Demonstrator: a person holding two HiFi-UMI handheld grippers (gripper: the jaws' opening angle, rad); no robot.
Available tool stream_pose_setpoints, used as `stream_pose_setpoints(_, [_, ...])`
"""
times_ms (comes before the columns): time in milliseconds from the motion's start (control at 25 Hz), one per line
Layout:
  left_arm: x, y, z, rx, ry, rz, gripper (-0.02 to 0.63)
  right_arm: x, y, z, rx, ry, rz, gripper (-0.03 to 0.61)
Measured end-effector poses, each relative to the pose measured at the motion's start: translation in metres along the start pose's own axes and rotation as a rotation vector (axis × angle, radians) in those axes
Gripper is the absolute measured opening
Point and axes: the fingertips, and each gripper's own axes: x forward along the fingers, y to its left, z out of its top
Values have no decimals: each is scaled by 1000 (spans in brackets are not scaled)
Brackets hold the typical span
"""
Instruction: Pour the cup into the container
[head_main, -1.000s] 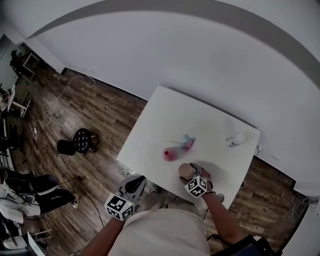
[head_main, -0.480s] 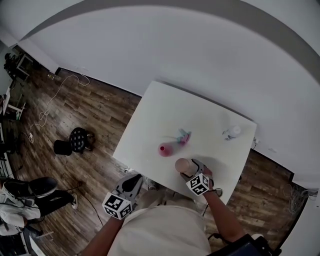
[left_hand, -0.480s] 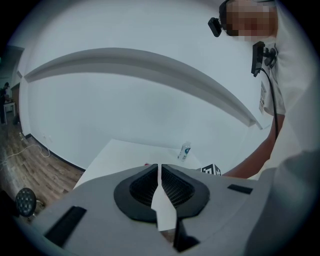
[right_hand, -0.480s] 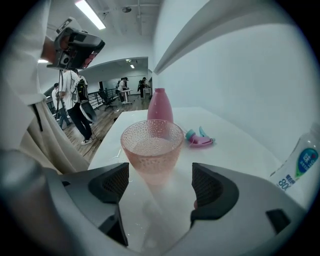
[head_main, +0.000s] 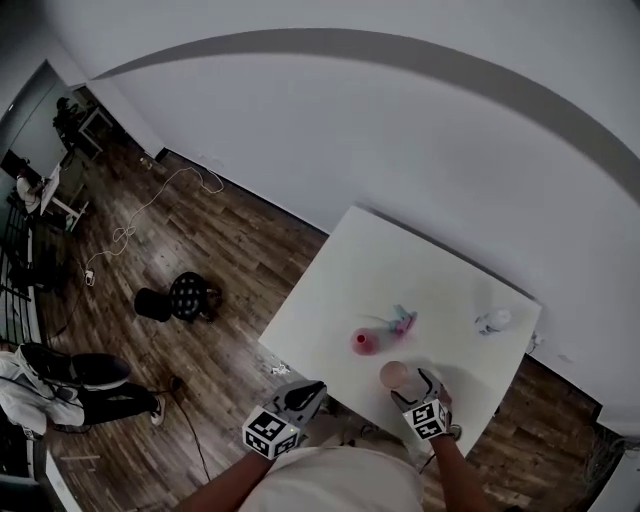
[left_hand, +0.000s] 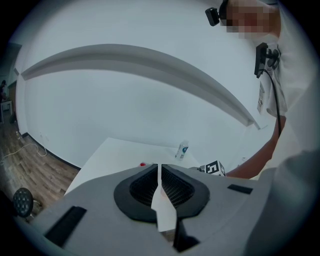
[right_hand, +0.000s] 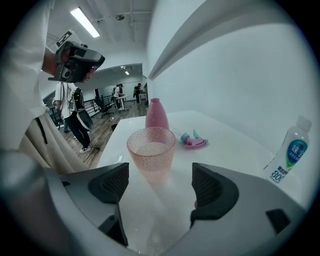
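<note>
One pink cup (right_hand: 151, 155) stands upright on the worktop (head_main: 380, 270) just beyond your right tongs (right_hand: 160, 186), spread wide, pink bottle (right_hand: 156, 114) farther on, while your left tongs (left_hand: 159, 172) are closed, empty.

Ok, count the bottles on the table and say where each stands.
2. The pink bottle stands just beyond the cup; the clear labelled bottle stands apart, near the table's far right corner. None appears hidden.

Bare bench (right_hand: 235, 145) lies between the right tongs (right_hand: 160, 186) and the cup (right_hand: 151, 152); the pink bottle (right_hand: 156, 116) crowds close behind, seemingly apart.
</note>
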Motion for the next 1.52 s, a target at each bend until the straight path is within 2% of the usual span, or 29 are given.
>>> stream_pose_setpoints(560, [-3, -1, -2, -10, 12, 28, 14, 12, 4, 12, -67, 2, 46, 376])
stream_pose_setpoints(1520, [1, 9, -9, -19, 46, 40, 14, 45, 19, 16, -110, 26, 108, 376])
